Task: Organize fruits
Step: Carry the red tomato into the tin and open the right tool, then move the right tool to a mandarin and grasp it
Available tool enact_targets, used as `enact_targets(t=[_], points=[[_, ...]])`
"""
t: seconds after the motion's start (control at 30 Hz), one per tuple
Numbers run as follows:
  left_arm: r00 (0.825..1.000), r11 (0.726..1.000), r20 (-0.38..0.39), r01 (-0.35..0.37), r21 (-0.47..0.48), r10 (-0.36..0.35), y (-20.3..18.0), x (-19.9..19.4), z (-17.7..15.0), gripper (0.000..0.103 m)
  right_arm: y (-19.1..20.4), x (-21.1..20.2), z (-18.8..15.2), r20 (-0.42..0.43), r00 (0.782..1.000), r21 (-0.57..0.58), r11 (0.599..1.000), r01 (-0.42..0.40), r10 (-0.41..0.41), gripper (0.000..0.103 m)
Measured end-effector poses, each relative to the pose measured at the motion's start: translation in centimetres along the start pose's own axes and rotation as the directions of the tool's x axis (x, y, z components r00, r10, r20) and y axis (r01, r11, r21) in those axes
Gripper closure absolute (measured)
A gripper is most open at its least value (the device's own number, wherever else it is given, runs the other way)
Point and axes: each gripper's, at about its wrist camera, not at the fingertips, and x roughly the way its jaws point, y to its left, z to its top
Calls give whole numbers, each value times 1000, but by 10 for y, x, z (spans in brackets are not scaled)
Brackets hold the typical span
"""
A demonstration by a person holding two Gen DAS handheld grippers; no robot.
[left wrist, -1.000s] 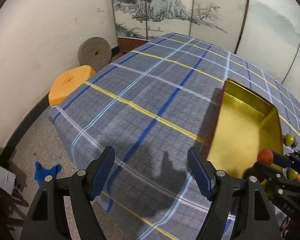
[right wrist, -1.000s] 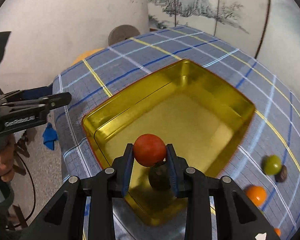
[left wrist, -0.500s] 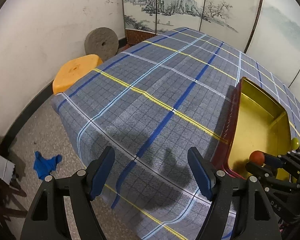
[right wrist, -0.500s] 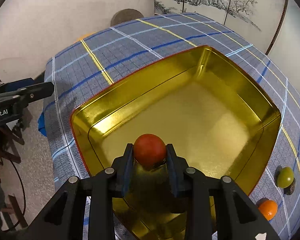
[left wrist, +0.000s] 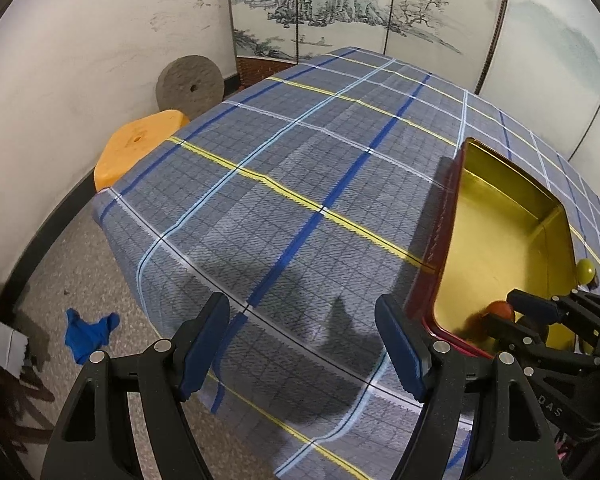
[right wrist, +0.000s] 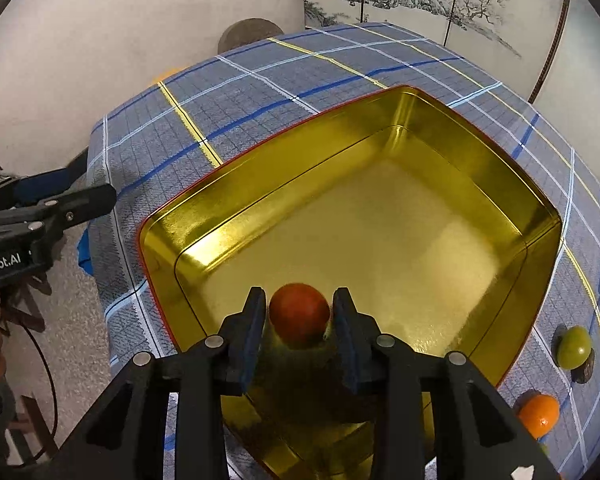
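A small, round, red-orange fruit (right wrist: 299, 312) with a smooth, matte skin was seen low inside the gold tin (right wrist: 236, 168), at its near corner. It lay between the blue pads of the right gripper (right wrist: 300, 314), whose jaws were opening; narrow gaps showed on both sides of the fruit, so it was no longer pinched. A dark shadow was cast beneath it on the tin's floor, and whether the fruit had settled fully on the floor could not be told. In the left wrist view the same fruit (left wrist: 499, 311) was glimpsed just inside the tin's red outer rim (left wrist: 440, 264), in front of the right gripper (left wrist: 512, 312).

The tin was shallow and squarish, with a shiny gold interior and nothing else seen in it. It sat on a blue-grey plaid tablecloth (left wrist: 300, 200) crossed by yellow, white and blue lines.

Outside the tin, to its right, a green fruit (right wrist: 575, 347) lay touching a small dark object (right wrist: 583, 371), and an orange fruit (right wrist: 539, 414) lay nearer the camera.

The left gripper (left wrist: 302, 350) was held released over the near edge of the cloth, jaws standing wide with nothing between them. On the floor beyond, an orange stool (left wrist: 134, 146), a round grey stone disc (left wrist: 190, 87) and a crumpled blue rag (left wrist: 90, 334) were seen.
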Motion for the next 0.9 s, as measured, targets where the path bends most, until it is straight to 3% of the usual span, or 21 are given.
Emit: enact_targets(t=[0.13,0.53,0.73,0.9], points=[[1000,1000,1,8,9,-8,-5,-2,0,27,0,-11,-3,30,1000,5,1000,-4,4,59],[994,990,22,103,97,-105,-52,-21,-7,27,-18,-88,-40,162,986,59,998,14,-23,57],[986,972,14,160,171,-165,-87,-31,-17,27,-55,-127,-84,189,974,160,983,91,-121,56],[978,952,1,205,226,-210,-115,-39,-27,27,-95,-150,-131,160,965,279,947,159,-209,55]])
